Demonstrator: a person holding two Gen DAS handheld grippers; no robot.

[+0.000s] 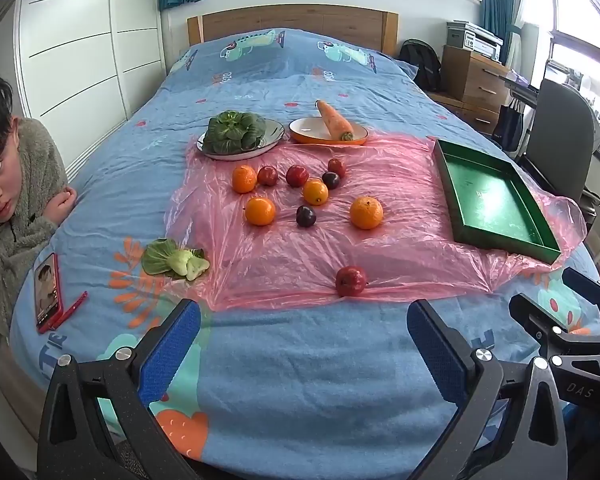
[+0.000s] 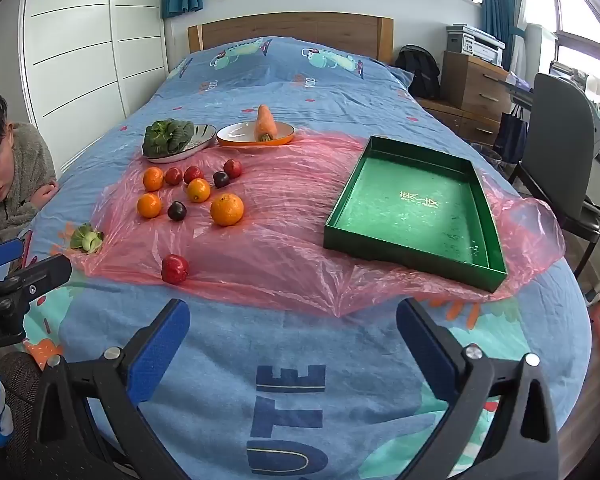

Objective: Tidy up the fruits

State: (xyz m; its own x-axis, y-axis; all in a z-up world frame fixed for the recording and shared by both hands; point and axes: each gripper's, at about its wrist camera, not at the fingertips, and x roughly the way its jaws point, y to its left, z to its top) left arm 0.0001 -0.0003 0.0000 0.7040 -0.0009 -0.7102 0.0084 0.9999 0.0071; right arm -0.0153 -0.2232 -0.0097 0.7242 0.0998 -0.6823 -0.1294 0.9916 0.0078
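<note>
My left tongs [image 1: 304,344] stand wide open at the bottom of the left wrist view, with nothing between the blue pads; my right tongs [image 2: 293,340] are just as wide and empty at the bottom of the right wrist view. Both hang over the bare blue bedspread [image 1: 300,380], short of the pink plastic sheet [image 1: 300,256].

On that sheet I count four oranges: [image 1: 244,179], [image 1: 315,191], [image 1: 260,211] and the biggest [image 1: 366,212]. There are four red fruits: three in the cluster [image 1: 267,175], [image 1: 297,175], [image 1: 336,167] and one alone [image 1: 351,281] at the sheet's near edge. Two dark plums [image 1: 331,180], [image 1: 306,216] lie among them. All sit above my left tongs in the frame; the lone red fruit is nearest, just above the gap.

One empty green tray [image 2: 416,204] lies right of centre, above my right tongs. Two plates stand at the top of the sheet, one with leafy greens [image 1: 234,132], one with a carrot [image 1: 334,122]. One loose bok choy [image 1: 174,264] lies lower left.
</note>
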